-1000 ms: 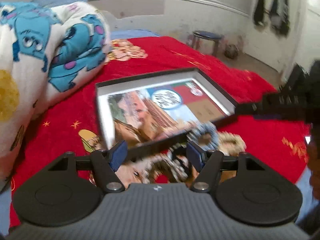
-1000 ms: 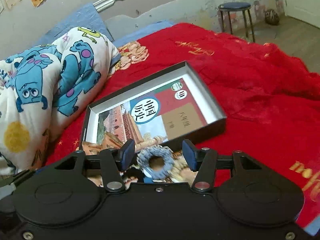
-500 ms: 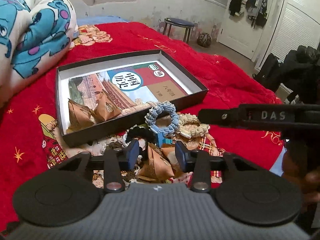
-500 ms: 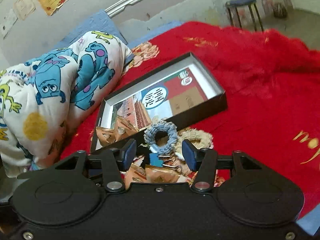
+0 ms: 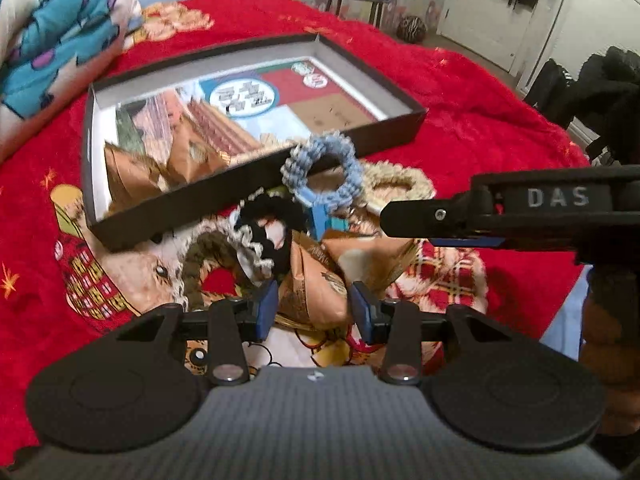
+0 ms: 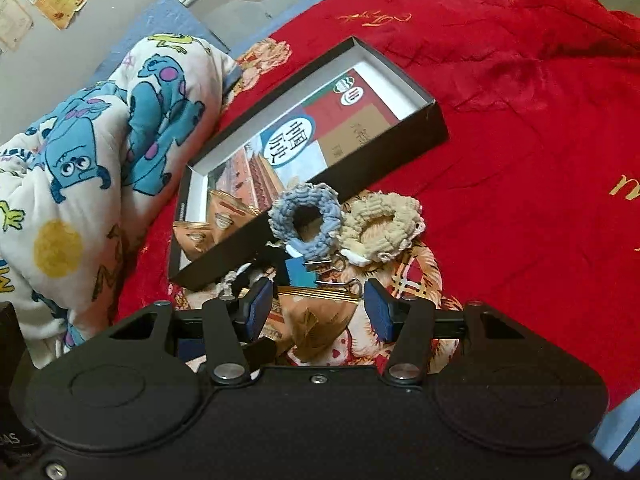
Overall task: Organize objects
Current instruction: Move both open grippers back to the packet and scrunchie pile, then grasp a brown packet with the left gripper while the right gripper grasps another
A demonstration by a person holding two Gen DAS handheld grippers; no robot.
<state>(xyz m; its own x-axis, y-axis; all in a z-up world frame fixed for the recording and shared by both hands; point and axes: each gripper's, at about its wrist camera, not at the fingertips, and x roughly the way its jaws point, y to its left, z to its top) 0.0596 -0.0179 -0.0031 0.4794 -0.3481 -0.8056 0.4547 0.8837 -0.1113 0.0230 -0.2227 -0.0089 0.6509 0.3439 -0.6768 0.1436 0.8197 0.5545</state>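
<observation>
- Left gripper (image 5: 314, 314): jaws apart, straddling a brown packet (image 5: 316, 280); right gripper (image 6: 318, 310) likewise parted over a brown packet (image 6: 320, 320).
- Blue scrunchie (image 6: 306, 220) leans against the black box (image 6: 384, 160) wall; beige scrunchie (image 6: 380, 222) beside it.
- Items beneath the pile are partly hidden.
- Both grippers have come lower and closer since before.

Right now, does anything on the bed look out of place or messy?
Yes. The blue scrunchie leans on the black box's outer wall, not inside it. A beige scrunchie, a black one, blue binder clips and brown packets lie heaped in front; only two packets sit in the box.
</observation>
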